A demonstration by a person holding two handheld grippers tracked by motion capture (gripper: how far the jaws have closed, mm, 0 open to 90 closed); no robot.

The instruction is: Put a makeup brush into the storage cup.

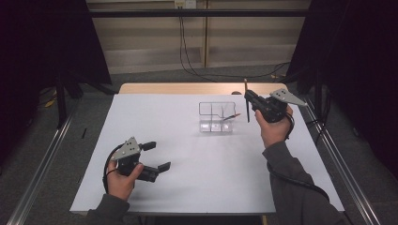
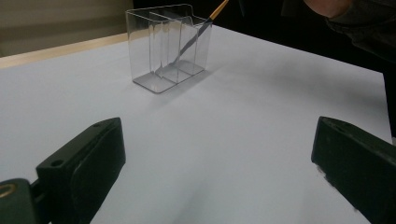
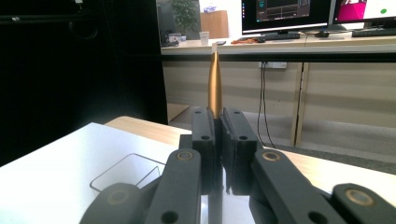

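A: What are the right tongs [image 1: 247,101] doing?

B: They are pinching a pen [image 3: 215,86], at the upper right of the high view. In the right gripper view the two jaws are pressed against its shaft, and its gold end stands up above them in the middle of the frame.

A: And the left tongs [image 1: 156,155]?

B: Spread wide, with nothing between the jaws. They sit at the lower left of the high view, low over the table [image 1: 187,178].

A: Where is the pen against the other things?

B: It is upright in the air, just right of the clear box [image 1: 216,118], which stands on the table above the centre of the high view.

A: Anything in that box?

B: A second pen [image 2: 194,37] leans in one of its compartments. In the left gripper view, its orange end pokes out over the rim at the top of the frame.

A: Do the right tongs touch the box?

B: No, they are apart from it.
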